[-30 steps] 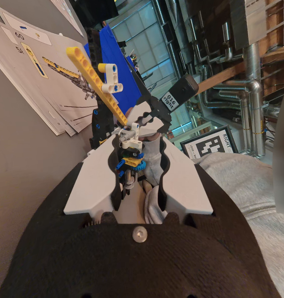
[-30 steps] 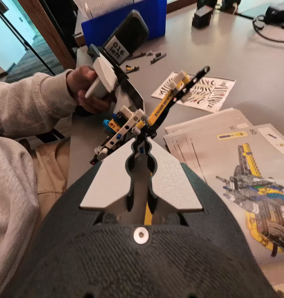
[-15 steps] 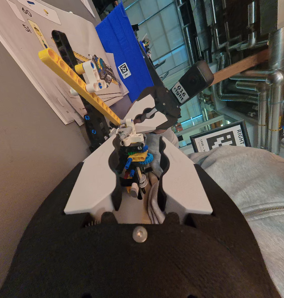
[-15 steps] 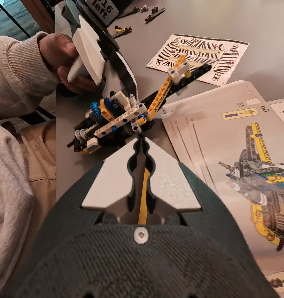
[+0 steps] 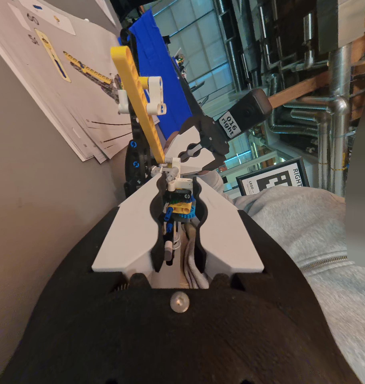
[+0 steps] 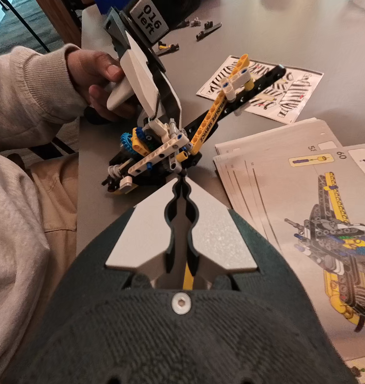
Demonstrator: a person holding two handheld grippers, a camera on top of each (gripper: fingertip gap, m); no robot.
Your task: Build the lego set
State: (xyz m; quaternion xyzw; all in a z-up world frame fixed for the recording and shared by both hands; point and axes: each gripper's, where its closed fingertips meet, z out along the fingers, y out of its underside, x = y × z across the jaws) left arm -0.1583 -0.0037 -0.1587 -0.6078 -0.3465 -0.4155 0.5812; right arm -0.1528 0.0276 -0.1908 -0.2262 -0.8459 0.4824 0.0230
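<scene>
The part-built lego model (image 6: pixel 156 153), with white beams, blue gears and a long yellow beam (image 6: pixel 210 122) beside a black beam (image 6: pixel 260 85), sits at the near table edge. My left gripper (image 6: pixel 167 116) comes down from above and is shut on its body. In the left wrist view the model (image 5: pixel 179 205) fills the gap between the left gripper's (image 5: pixel 178 178) fingers, and the yellow beam (image 5: pixel 136 93) points up. My right gripper (image 6: pixel 182 176) is shut, its tips against the model's near side. It also shows in the left wrist view (image 5: pixel 178 159). A yellow strip shows at its finger bases.
An open instruction booklet (image 6: pixel 302 207) lies to the right on the grey table (image 6: pixel 281 31). A zebra-striped sticker sheet (image 6: pixel 281 99) and several loose dark parts (image 6: pixel 208 31) lie beyond. A blue box (image 5: pixel 160 72) and a framed marker sign (image 5: pixel 275 182) stand behind. A person's hand (image 6: pixel 94 79) holds the left gripper.
The model came down from mid-air to the table edge, still in the left gripper. The yellow beam now points more steeply up. The right gripper's tips drew back to the model's near side.
</scene>
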